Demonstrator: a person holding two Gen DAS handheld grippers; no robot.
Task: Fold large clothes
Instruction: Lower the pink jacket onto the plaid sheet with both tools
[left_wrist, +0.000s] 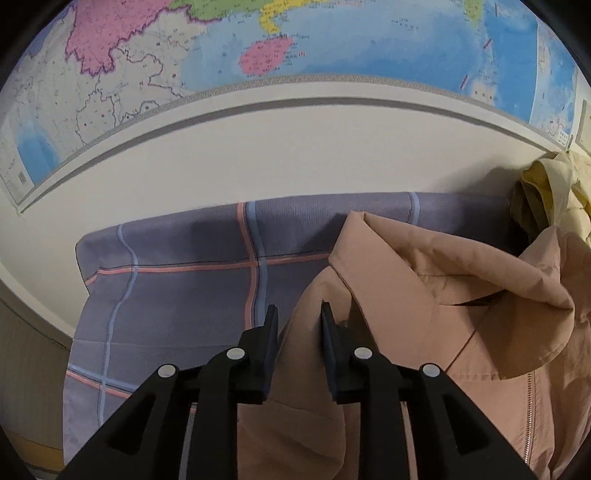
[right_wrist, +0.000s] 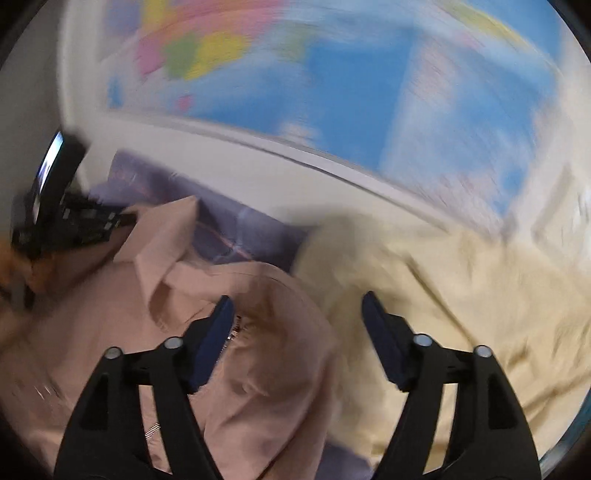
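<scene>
Left wrist — plaid sheet (left_wrist: 177, 295), wall map (left_wrist: 295, 44)

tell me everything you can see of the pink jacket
The pink jacket is a dusty-pink, smooth woven garment with a broad collar and a metal zip down its front. It lies crumpled, not yet folded, on the purple checked sheet, beside a cream garment. The left gripper hovers open over its shoulder edge.

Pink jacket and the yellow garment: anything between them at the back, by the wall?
In the left wrist view, a strip of checked purple sheet shows between the pink jacket collar and the yellow garment. Nearer the camera they look touching; the right wrist view is too blurred to confirm.
</scene>
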